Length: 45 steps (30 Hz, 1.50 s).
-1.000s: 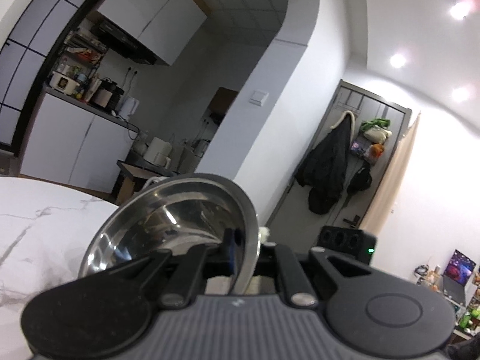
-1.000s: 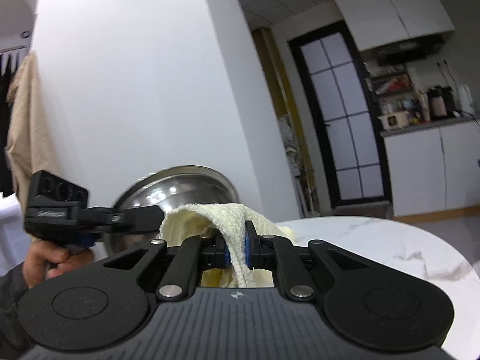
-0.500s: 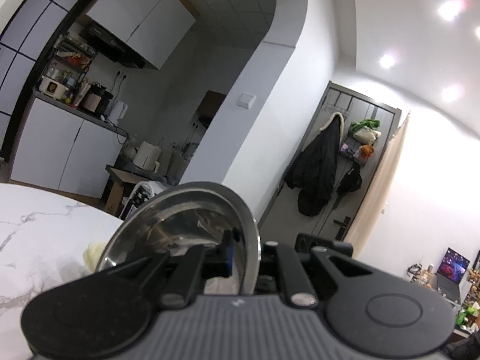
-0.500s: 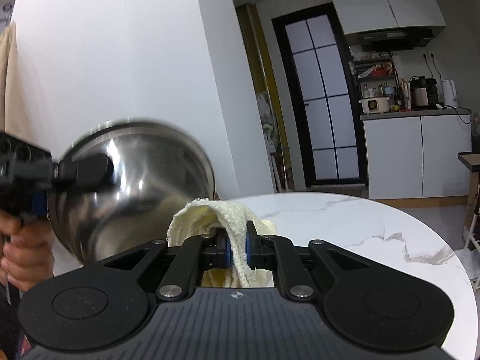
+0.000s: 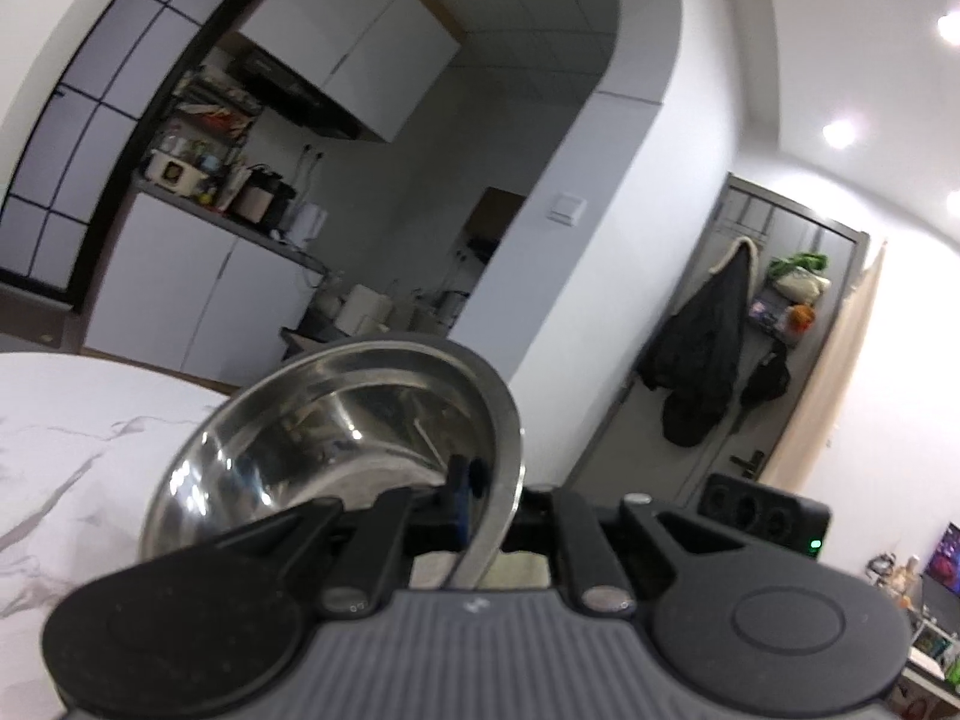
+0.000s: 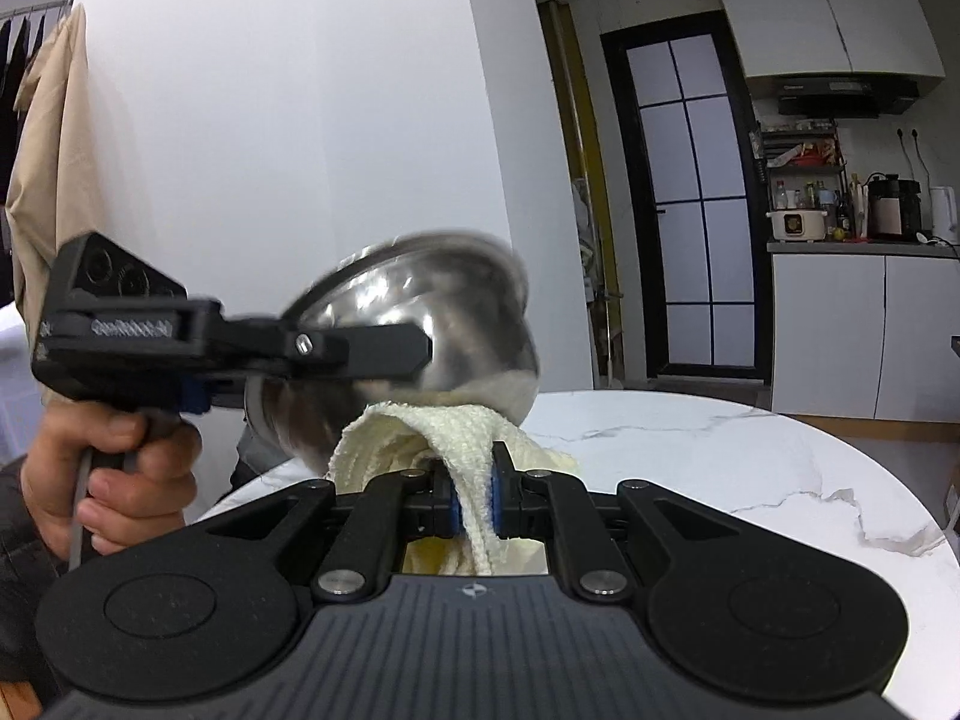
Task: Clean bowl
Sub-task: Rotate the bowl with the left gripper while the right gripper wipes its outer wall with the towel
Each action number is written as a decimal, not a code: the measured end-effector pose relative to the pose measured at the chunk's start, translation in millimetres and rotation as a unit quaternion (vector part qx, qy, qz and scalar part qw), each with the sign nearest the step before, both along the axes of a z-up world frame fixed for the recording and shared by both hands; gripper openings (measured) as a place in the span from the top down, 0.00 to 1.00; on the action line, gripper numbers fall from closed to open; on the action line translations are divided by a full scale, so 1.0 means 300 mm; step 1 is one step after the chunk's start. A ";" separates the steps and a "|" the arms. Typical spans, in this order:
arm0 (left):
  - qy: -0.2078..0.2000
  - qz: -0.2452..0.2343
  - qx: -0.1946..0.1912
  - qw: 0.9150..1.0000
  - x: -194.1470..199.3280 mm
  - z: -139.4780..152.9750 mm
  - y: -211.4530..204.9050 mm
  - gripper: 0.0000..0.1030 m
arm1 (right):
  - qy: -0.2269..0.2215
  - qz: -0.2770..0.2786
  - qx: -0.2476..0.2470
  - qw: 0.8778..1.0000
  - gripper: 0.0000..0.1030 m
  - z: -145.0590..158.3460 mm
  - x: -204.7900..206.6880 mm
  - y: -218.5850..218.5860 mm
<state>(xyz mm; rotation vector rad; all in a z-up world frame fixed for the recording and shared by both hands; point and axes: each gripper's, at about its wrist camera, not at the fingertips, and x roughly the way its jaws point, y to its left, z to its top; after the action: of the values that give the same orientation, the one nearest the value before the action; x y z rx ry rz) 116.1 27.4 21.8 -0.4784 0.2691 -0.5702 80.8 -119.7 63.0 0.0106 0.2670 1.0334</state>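
My left gripper [image 5: 489, 495] is clamped on the rim of the steel bowl [image 5: 336, 438], fingers closed either side of the thin metal wall. The bowl is held in the air above the white marble table [image 6: 750, 462], tipped on its side. From the right wrist view its outer wall is blurred. My right gripper [image 6: 474, 501] is closed tight on a folded cream towel [image 6: 444, 432]; the towel's upper fold touches the bowl's underside. The person's hand [image 6: 108, 468] grips the left tool's handle, left of the bowl.
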 end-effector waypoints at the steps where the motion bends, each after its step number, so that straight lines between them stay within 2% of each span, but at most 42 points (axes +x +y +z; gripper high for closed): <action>1: 0.002 0.001 -0.001 1.000 0.002 0.000 0.002 0.93 | -0.004 -0.006 0.009 1.000 0.89 0.008 0.000 -0.007; 5: 0.005 -0.012 -0.001 1.000 0.003 0.006 -0.008 0.92 | -0.009 -0.025 0.034 0.999 0.89 0.028 0.004 -0.031; 10: -0.006 -0.041 -0.017 0.999 -0.016 0.016 -0.012 0.92 | -0.005 -0.052 0.039 0.998 0.89 0.018 0.015 -0.035; 15: -0.010 -0.053 -0.057 0.997 -0.021 0.015 0.005 0.91 | 0.007 -0.073 0.034 0.997 0.89 0.002 0.030 -0.013; 21: -0.014 -0.028 -0.099 0.995 -0.019 -0.012 0.059 0.92 | 0.008 -0.062 0.006 0.998 0.89 -0.013 0.018 0.046; 27: -0.007 -0.003 -0.156 0.988 -0.005 -0.038 0.121 0.92 | -0.018 -0.017 -0.034 0.999 0.89 -0.015 -0.036 0.150; 32: 0.000 0.015 -0.160 0.987 0.004 -0.044 0.142 0.92 | -0.032 -0.003 -0.029 0.999 0.89 0.001 -0.078 0.167; 35: 0.012 0.015 -0.162 0.987 0.016 -0.053 0.150 0.93 | -0.040 -0.013 -0.008 0.999 0.89 0.019 -0.088 0.155; 38: 0.021 0.003 -0.155 0.988 0.025 -0.051 0.138 0.94 | -0.046 -0.036 0.020 0.998 0.89 0.035 -0.084 0.129; 45: 0.021 -0.042 -0.147 0.988 0.019 -0.031 0.104 0.93 | -0.044 -0.084 0.044 0.995 0.89 0.036 -0.041 0.079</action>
<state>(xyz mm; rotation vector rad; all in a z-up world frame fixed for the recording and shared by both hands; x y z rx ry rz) 121.9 58.6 12.5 -0.7687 0.2471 -0.6869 68.3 -95.9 73.7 0.0669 0.1372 0.8753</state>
